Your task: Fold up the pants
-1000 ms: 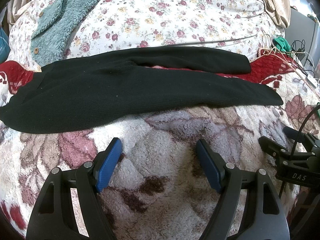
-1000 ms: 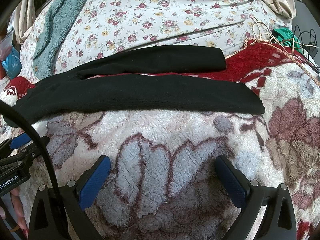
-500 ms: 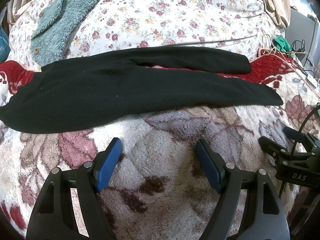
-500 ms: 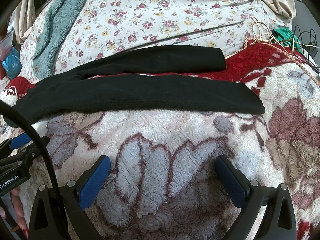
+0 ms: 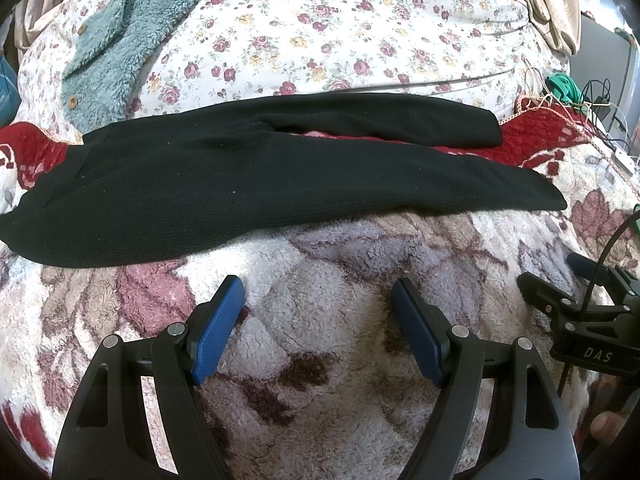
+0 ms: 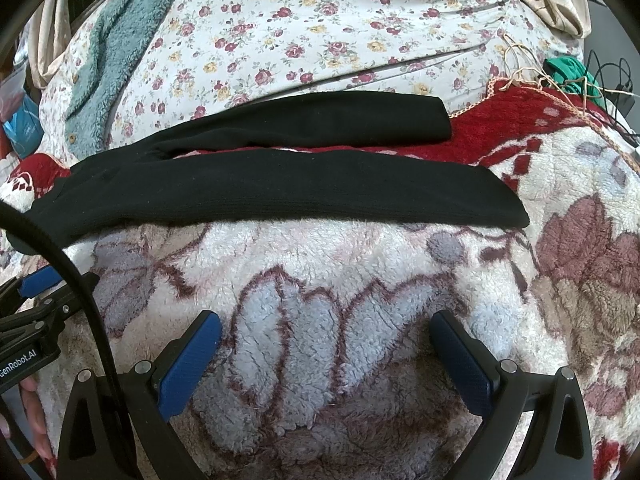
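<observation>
**Mia:** Did anything move since a moment ago?

**Ben:** No, nothing. The black pants lie in the same spot, and both grippers are right where they were. So the folding has not started yet, I think.

**Mia:** Where are the pants?

**Ben:** Flat across the bed, with the waist on the left and the two legs going to the right. The far leg is spread a little away from the near leg, and some red shows between them.

**Mia:** Are the grippers holding anything?

**Ben:** No. The left gripper has its fingers wide apart with nothing in them. The right gripper is wide too, and empty. Both hover near the pants, not touching.

**Mia:** What is under the pants?

**Ben:** A fuzzy blanket with big flowers, red along its far edge. Behind it is a white quilt with little roses, and a fluffy teal jacket on top. On the far right are some wires and something green, maybe cloth. It's too small to tell.
</observation>
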`<state>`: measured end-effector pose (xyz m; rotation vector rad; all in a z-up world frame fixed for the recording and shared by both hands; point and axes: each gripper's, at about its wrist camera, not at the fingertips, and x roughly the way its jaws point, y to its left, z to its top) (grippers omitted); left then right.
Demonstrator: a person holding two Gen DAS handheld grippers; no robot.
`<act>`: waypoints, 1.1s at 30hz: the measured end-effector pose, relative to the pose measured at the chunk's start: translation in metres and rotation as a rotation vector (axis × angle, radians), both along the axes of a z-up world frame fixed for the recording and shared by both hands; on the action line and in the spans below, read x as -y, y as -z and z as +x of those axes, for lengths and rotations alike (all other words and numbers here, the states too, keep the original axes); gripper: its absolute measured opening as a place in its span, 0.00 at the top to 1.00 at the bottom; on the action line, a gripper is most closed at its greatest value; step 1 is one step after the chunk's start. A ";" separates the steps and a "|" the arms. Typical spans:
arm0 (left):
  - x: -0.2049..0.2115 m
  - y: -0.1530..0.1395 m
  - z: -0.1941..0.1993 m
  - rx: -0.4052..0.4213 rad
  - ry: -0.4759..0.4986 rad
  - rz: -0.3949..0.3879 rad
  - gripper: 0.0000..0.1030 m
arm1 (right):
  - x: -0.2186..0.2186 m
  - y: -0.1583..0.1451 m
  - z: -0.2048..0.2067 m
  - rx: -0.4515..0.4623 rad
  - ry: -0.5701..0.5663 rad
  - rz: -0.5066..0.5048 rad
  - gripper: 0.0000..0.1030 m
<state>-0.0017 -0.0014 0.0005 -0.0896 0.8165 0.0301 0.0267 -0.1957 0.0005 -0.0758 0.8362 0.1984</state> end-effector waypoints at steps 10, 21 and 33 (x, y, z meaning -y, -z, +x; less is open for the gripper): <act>0.000 0.000 0.000 0.000 0.000 0.000 0.25 | -0.001 0.000 -0.001 0.000 0.000 0.000 0.00; 0.000 0.000 0.000 0.000 0.000 0.000 0.25 | -0.001 0.000 -0.001 0.001 0.000 -0.001 0.00; 0.000 0.001 0.001 -0.001 -0.002 0.009 0.25 | -0.001 0.000 -0.001 0.001 0.000 -0.001 0.00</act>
